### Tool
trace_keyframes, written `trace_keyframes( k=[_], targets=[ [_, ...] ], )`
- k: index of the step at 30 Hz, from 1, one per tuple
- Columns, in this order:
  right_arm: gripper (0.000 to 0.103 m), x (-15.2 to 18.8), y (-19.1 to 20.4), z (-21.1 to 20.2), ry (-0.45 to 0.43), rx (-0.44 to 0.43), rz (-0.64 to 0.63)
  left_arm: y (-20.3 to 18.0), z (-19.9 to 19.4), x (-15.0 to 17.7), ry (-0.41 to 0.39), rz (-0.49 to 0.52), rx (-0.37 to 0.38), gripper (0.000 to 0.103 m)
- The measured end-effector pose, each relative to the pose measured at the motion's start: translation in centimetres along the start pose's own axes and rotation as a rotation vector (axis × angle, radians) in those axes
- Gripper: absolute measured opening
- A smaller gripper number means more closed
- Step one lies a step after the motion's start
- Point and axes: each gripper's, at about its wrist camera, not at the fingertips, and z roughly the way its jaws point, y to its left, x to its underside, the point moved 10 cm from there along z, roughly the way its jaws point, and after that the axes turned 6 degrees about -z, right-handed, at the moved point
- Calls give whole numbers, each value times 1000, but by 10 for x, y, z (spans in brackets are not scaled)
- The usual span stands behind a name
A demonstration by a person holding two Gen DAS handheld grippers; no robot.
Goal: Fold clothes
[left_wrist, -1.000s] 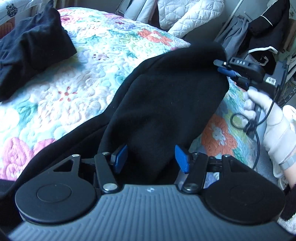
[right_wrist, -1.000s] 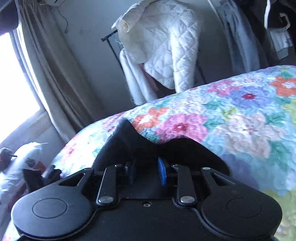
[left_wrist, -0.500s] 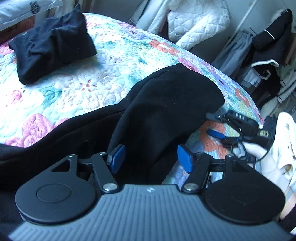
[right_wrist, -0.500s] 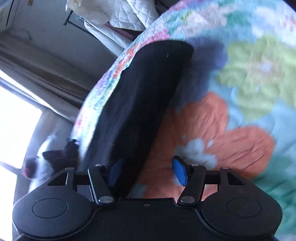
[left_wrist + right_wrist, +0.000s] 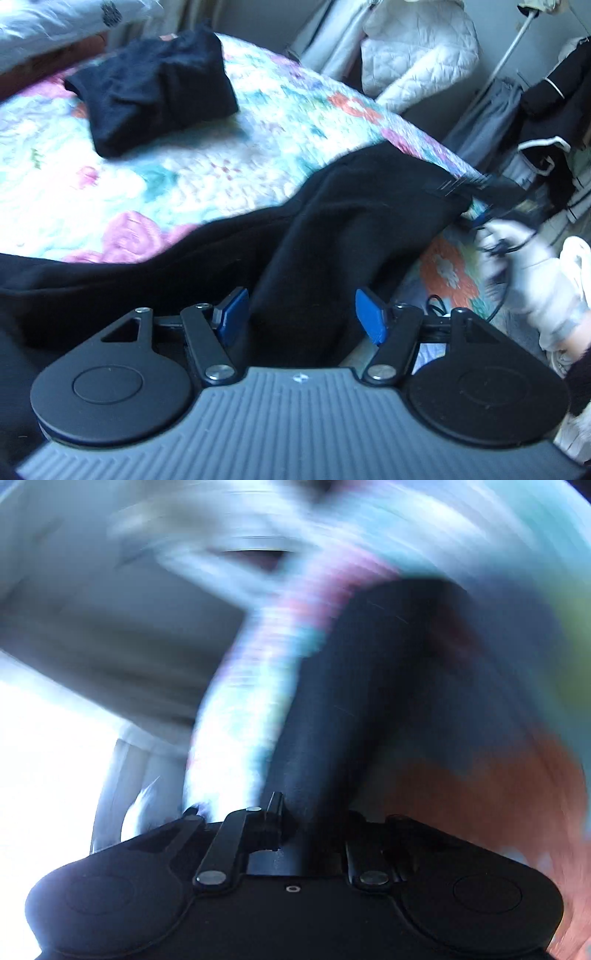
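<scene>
Half a second ago the right gripper (image 5: 476, 201) stood with its fingers apart beside the end of the black garment (image 5: 354, 229); now, seen from the left wrist view, it sits blurred against that far end at the bed's edge, the gloved right hand (image 5: 532, 266) behind it. A second ago it had that same end pinched, so it let go and has come back in. My reading: one fold is laid and the right side is reaching for a new hold for the next fold. Its own view is smeared by motion; dark cloth (image 5: 351, 720) runs up from between the finger links, but whether the jaws have closed on it I cannot tell. The left gripper (image 5: 301, 314) has not changed: blue pads (image 5: 231, 312) wide apart, released, with a doubled ridge of the garment lying between them, touching neither pad clearly. The garment lies along the near edge of the floral quilt (image 5: 184, 177), its long body trailing off to the left, its folded end toward the right. A second dark garment, the folded pile (image 5: 155, 85), rests well apart at the head of the bed. White quilted jacket (image 5: 417, 51) and dark clothes (image 5: 550, 107) hang behind the bed.
</scene>
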Motion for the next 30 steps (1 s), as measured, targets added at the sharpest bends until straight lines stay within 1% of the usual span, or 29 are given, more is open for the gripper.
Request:
trace_keyframes(
  k=[2, 3, 4, 5, 8, 9, 11, 13, 15, 17, 19, 21, 22, 23, 25, 26, 28, 30],
  targets=[
    [14, -23, 50, -37, -34, -51, -120, 6, -15, -4, -31, -5, -21, 64],
    [14, -32, 67, -59, -58, -53, -174, 7, -22, -5, -44, -8, -22, 65],
    [13, -40, 76, -82, -90, -30, -233, 7, -29, -7, -55, -10, -20, 65],
    [12, -46, 80, -103, -115, 14, -305, 7, -35, -8, -66, -12, -17, 66],
    [11, -55, 78, -144, -178, 243, -543, 1, -49, -10, -95, -11, 9, 71],
    [11, -56, 74, -148, -173, 296, -580, -2, -48, -9, -92, -5, 13, 72],
    [12, -55, 60, -147, -133, 370, -608, -7, -42, -7, -85, 14, 6, 73],
    [13, -49, 45, -142, -81, 445, -643, -9, -29, -3, -84, 26, 5, 79],
    [13, -39, 33, -135, -42, 497, -683, -10, -3, 11, -30, 32, 5, 80],
    [13, -41, 26, -135, -44, 498, -655, -12, 28, 26, 10, 59, -10, 80],
    [13, -55, 23, -148, -53, 462, -558, -18, 59, 43, 68, 102, -31, 79],
    [12, -66, 23, -166, -45, 434, -524, -29, 71, 53, 85, 149, -68, 81],
    [12, -70, 23, -175, -40, 421, -516, -37, 71, 54, 101, 124, -69, 80],
    [12, -71, 25, -182, -53, 449, -564, -49, 69, 54, 113, 93, -54, 78],
    [12, -81, 27, -198, -118, 520, -616, -91, 71, 58, 128, 127, 21, 78],
    [12, -90, 24, -207, -149, 537, -590, -107, 81, 62, 146, 131, 37, 78],
    [13, -103, 22, -215, -179, 562, -561, -133, 107, 69, 187, 119, 51, 78],
    [15, -105, 29, -206, -149, 562, -597, -148, 125, 71, 217, 116, 34, 77]
  ],
)
